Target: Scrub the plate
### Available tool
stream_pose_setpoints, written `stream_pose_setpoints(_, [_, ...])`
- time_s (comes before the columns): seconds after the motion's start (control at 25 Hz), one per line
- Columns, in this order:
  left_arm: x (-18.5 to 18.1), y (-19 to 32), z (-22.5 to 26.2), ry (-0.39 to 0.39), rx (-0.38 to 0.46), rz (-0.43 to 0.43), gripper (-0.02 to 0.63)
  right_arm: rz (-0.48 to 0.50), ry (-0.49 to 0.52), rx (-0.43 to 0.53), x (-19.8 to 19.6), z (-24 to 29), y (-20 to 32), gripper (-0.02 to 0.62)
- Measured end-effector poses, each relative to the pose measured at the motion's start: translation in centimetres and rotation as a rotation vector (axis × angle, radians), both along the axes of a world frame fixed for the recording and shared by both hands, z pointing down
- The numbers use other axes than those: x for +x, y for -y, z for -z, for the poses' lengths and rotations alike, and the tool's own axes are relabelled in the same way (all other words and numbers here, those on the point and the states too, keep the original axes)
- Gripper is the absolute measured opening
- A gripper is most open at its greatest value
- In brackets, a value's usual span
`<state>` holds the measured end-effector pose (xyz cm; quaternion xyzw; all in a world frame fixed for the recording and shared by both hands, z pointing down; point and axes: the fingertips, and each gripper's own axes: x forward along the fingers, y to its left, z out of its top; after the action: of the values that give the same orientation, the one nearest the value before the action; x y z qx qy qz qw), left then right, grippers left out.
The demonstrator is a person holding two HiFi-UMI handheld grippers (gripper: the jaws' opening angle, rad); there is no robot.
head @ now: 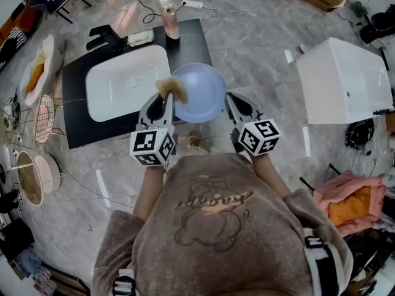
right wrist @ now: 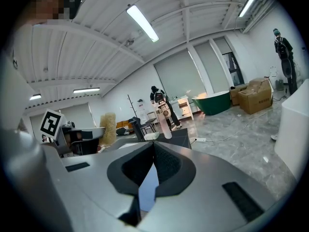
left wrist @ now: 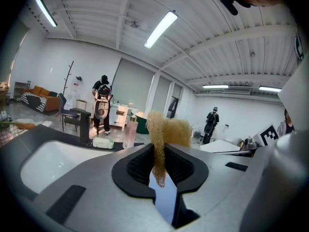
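Observation:
A round pale blue plate hangs in the air just right of the white sink basin. My right gripper is shut on the plate's right rim; in the right gripper view the plate shows edge-on as a thin blue strip between the closed jaws of the right gripper. A tan mesh scrubber is pinched in my left gripper, which is shut on it, and lies against the plate's left edge. In the left gripper view the scrubber stands up between the jaws of the left gripper.
The basin sits in a black counter with a pink pump bottle, a soap dish and a black faucet. A white box stands to the right. Wire racks with dishes stand at left.

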<state>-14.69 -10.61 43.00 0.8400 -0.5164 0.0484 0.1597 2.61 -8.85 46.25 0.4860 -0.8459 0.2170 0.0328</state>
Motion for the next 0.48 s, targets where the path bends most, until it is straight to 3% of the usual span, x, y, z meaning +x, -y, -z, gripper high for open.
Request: stream_pose_setpoints(0.48, [1.8, 2.5, 0.9, 0.019, 0.003, 0.047, 0.064, 0.048, 0.004, 0.013, 2.3, 0.9, 4.2, 0.0])
